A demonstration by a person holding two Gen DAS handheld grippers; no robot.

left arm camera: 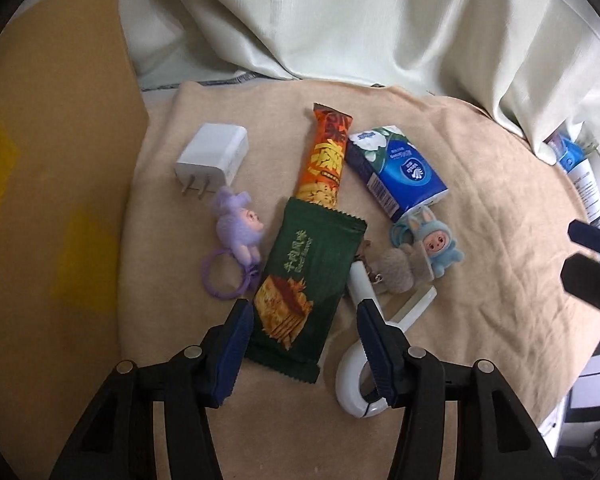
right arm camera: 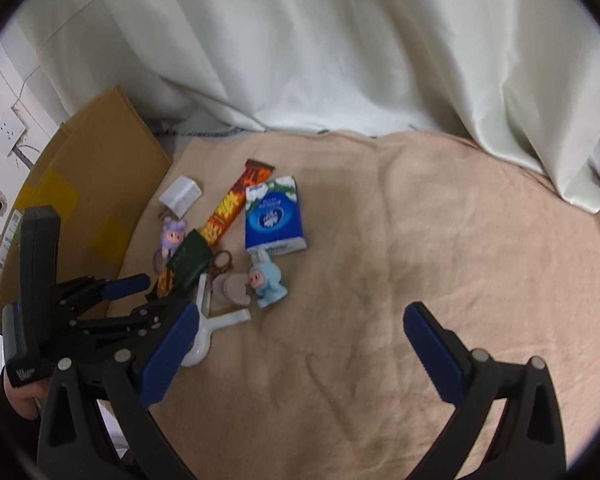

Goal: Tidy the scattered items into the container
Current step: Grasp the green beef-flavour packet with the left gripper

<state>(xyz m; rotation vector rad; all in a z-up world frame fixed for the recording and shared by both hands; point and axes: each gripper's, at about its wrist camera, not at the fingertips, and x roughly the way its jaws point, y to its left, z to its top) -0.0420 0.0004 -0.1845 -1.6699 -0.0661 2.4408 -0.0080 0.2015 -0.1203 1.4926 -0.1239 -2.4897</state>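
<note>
A green cracker packet (left arm camera: pixel 308 280) lies on the beige cloth (left arm camera: pixel 480 240) between the fingers of my left gripper (left arm camera: pixel 304 308). The gripper is open, and a gap shows at the right pad. Around the packet lie an orange snack bar (left arm camera: pixel 326 160), a blue tissue pack (left arm camera: pixel 396 176), a white charger (left arm camera: pixel 214 154), a purple plush keyring (left arm camera: pixel 240 232), a blue plush bunny (left arm camera: pixel 436 246), a grey plush (left arm camera: pixel 396 272) and a white hook (left arm camera: pixel 356 384). The cardboard box (left arm camera: pixel 52 184) stands at the left. My right gripper (right arm camera: pixel 300 312) hangs wide open over bare cloth (right arm camera: pixel 420 240), right of the pile.
A pale curtain (right arm camera: pixel 300 60) hangs behind the cloth. Bottles and packs (left arm camera: pixel 580 168) stand at the far right edge. In the right wrist view a hand (right arm camera: pixel 20 396) holds the left gripper (right arm camera: pixel 152 292) beside the box (right arm camera: pixel 100 184).
</note>
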